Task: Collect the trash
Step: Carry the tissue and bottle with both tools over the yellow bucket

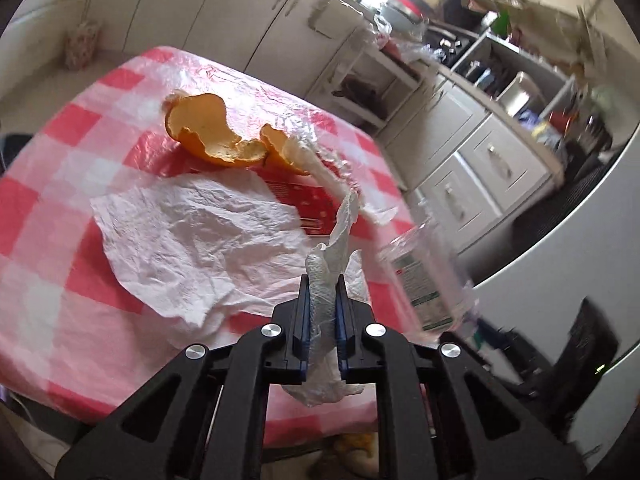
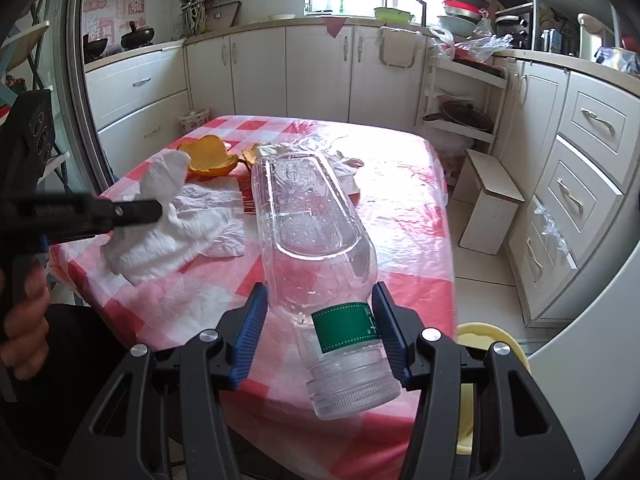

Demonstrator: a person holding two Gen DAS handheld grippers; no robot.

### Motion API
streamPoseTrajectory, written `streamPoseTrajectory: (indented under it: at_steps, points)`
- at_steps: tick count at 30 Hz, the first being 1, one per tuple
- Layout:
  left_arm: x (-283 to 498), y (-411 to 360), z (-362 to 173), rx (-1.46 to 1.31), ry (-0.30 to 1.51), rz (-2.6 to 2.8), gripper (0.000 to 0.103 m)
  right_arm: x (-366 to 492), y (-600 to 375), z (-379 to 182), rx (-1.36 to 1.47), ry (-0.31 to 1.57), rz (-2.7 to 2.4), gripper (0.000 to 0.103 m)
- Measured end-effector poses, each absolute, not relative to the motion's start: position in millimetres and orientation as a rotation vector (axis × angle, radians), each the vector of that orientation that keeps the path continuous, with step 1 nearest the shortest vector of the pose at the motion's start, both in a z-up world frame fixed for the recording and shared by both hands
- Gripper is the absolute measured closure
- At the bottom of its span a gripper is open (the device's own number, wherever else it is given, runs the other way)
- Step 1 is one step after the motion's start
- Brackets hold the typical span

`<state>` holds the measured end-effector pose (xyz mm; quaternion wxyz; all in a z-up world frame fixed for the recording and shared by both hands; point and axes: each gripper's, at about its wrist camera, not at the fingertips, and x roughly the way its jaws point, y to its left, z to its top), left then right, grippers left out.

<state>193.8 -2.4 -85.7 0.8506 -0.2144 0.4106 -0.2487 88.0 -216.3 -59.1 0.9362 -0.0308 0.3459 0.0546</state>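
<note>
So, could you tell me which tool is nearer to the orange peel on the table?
Left. The left tool, shut on a tissue, sits just short of the orange peel. The right tool, gripping the plastic bottle, is farther back near the table's edge.

No lettering can be read in either view. The green-and-white label (image 2: 346,326) on the clear plastic bottle (image 2: 312,232), the white print on the red packet (image 1: 304,204) lying on the checked tablecloth (image 1: 60,160), and the red-and-white wall posters (image 2: 108,12) are all too blurred to make out.
</note>
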Motion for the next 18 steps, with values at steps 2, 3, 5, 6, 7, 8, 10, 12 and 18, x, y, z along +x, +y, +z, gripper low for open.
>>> streamPoseTrajectory:
  at_steps: [2, 3, 5, 6, 7, 8, 10, 12, 18]
  points:
    - [193, -5, -84, -0.486, 0.865, -0.545, 0.093, 84, -221, -58, -0.059, 0.702, 0.104, 0.05]
    - [190, -10, -82, -0.485, 0.863, -0.553, 0.093, 82, -224, -58, -0.056, 0.699, 0.1, 0.05]
    - [188, -22, -78, -0.473, 0.863, -0.57, 0.093, 78, -229, -57, -0.051, 0.695, 0.091, 0.05]
    - [185, -30, -76, -0.465, 0.864, -0.581, 0.093, 75, -234, -57, -0.046, 0.692, 0.083, 0.05]
    - [185, -36, -74, -0.456, 0.866, -0.59, 0.093, 74, -236, -57, -0.045, 0.692, 0.081, 0.05]
    - [183, -45, -74, -0.443, 0.87, -0.597, 0.093, 72, -239, -56, -0.042, 0.69, 0.075, 0.05]
    - [179, -58, -73, -0.424, 0.879, -0.613, 0.093, 68, -247, -55, -0.035, 0.684, 0.058, 0.05]
    - [176, -73, -74, -0.409, 0.892, -0.63, 0.093, 63, -254, -54, -0.028, 0.679, 0.041, 0.05]
    - [170, -114, -71, -0.379, 0.904, -0.676, 0.093, 50, -280, -53, -0.01, 0.661, -0.026, 0.05]
